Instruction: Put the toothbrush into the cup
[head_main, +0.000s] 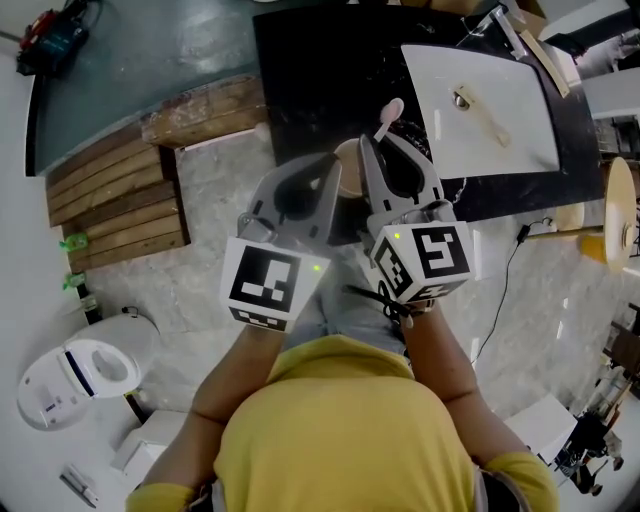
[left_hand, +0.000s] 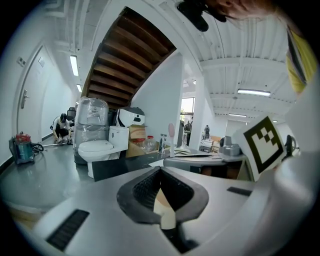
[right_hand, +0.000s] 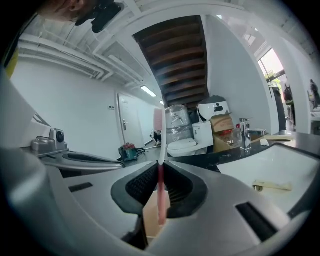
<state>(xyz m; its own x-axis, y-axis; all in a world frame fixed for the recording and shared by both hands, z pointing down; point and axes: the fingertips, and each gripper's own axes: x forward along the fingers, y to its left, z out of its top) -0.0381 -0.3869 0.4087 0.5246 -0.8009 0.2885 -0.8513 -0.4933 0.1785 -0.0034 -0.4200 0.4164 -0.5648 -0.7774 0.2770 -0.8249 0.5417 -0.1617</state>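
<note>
A pink toothbrush (head_main: 389, 116) stands upright between the jaws of my right gripper (head_main: 385, 150), which is shut on its handle (right_hand: 160, 192). Its head rises above the fingertips (right_hand: 158, 120). A tan cup (head_main: 348, 172) sits between the two grippers over the near edge of the black counter. My left gripper (head_main: 325, 172) is beside it on the left. In the left gripper view a beige wall of the cup (left_hand: 164, 206) fills the gap between the closed jaws (left_hand: 161, 172). The cup (right_hand: 151, 217) also shows just under the toothbrush.
A white basin (head_main: 520, 130) with a small wooden piece (head_main: 487, 118) lies on the black counter (head_main: 310, 70) ahead. Wooden pallets (head_main: 115, 195) lie at the left. A white toilet (head_main: 80, 378) stands near left and a round wooden stand (head_main: 620, 210) at the right.
</note>
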